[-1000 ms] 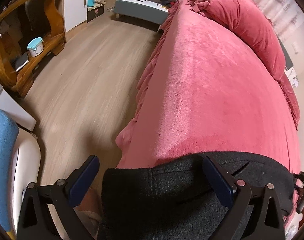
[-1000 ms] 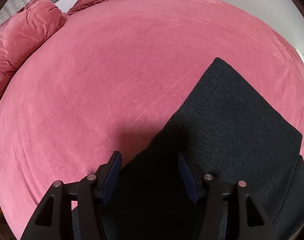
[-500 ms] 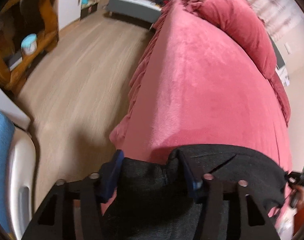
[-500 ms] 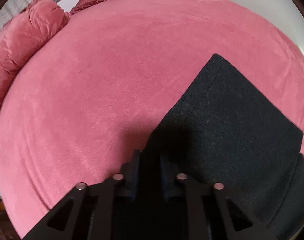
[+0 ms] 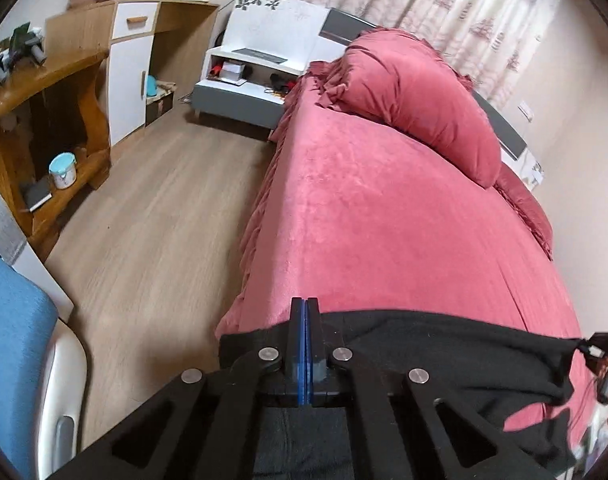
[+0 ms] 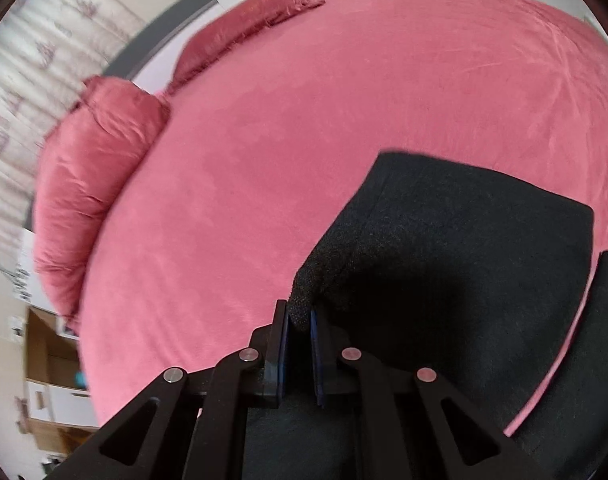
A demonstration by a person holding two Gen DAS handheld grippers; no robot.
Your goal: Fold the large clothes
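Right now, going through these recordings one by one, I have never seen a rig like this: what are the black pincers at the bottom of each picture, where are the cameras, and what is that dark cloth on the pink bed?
There is no robot. A person carries a hand-held gripper in each hand, and each has a wide-angle camera looking forward along its two fingers, so the black arms at the bottom of each picture are the tool itself. One picture comes from the left hand-held gripper, the other from the right hand-held gripper. The surface is a bed with a pink plush cover and pillows at its head. On it lies a large black garment, apparently a thick wool-like coat. Both tools have just closed. The left is shut at the garment's near edge, the right pinches a fold, and the cloth hangs stretched between them, ready for folding.
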